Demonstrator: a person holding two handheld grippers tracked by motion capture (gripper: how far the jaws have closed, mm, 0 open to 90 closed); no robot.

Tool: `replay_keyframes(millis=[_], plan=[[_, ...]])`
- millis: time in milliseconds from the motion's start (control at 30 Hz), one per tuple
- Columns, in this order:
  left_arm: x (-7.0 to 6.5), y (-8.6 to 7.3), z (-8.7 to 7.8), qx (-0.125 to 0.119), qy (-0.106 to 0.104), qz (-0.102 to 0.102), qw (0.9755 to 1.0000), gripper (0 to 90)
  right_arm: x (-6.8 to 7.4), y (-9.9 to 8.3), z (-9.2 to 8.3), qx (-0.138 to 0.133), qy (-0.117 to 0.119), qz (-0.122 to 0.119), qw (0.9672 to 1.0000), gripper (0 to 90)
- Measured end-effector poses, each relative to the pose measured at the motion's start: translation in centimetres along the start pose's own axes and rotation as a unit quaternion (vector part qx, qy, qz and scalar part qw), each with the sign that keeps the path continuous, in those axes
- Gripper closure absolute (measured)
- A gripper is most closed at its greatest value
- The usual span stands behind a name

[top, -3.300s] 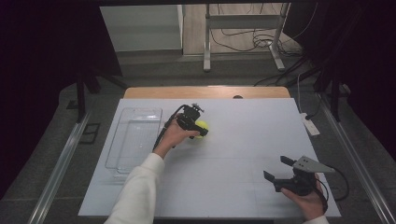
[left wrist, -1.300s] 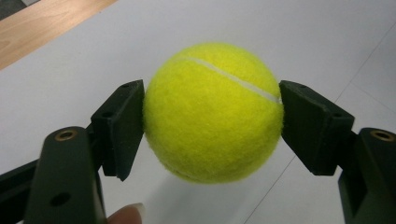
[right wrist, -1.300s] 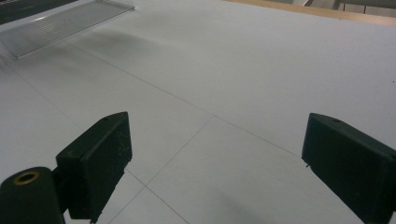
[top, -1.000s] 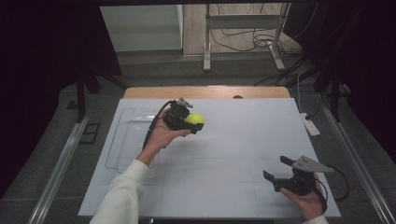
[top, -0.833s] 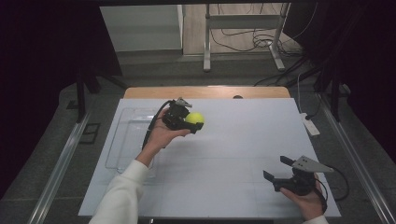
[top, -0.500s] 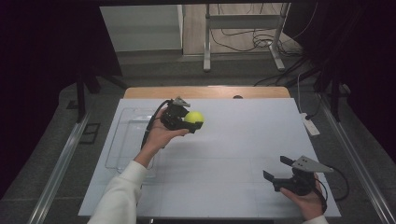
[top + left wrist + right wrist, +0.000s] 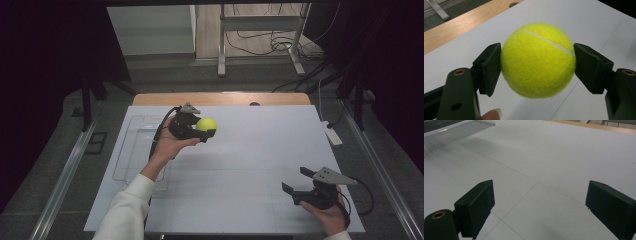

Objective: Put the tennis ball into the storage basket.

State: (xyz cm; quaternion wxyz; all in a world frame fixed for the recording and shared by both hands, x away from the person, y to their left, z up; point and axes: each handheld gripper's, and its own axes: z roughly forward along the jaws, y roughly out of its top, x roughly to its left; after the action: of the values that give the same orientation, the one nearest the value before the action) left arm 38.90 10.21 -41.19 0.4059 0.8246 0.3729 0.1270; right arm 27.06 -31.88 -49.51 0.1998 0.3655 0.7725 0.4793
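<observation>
The tennis ball (image 7: 538, 60) is bright yellow-green and fuzzy, with one pale curved seam running across its upper face; in the left gripper view it sits squarely between the two black jaws, whose flat pads press on its left and right sides, so the left gripper (image 7: 202, 131) is pinching it. In the high view the ball (image 7: 206, 124) is held up off the surface, above the far-left part of the white table (image 7: 260, 165), just right of the clear tray (image 7: 134, 150). A fingertip (image 7: 491, 115) of the holding hand shows at the bottom edge of the left gripper view, below the ball. The right gripper (image 7: 299, 186) is at the near right of the table, well apart from the ball, held in the person's right hand (image 7: 327, 215) – its jaws stand spread wide with nothing between them, and in the right gripper view bare white tabletop with thin lines crossing it lies between the pads. Nothing lies on the table between the two grippers. The tray is a shallow transparent rectangle lying flat along the left side of the table, partly under the left forearm and its white sleeve (image 7: 125, 212); no contents can be made out in it. Beyond the white surface a strip of wooden tabletop (image 7: 220, 98) runs along the far edge, and a small white device (image 7: 332, 135) rests at the right edge
</observation>
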Motion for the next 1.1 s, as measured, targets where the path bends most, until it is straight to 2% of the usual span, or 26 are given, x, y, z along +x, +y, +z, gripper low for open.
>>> replay_keyframes(millis=[1100], plan=[[0.5,-0.4,-2.8,-0.046,0.01,-0.006,0.9989,27.3,0.0,0.1,0.0,-0.002,-0.006,0.001,1.0,9.0]])
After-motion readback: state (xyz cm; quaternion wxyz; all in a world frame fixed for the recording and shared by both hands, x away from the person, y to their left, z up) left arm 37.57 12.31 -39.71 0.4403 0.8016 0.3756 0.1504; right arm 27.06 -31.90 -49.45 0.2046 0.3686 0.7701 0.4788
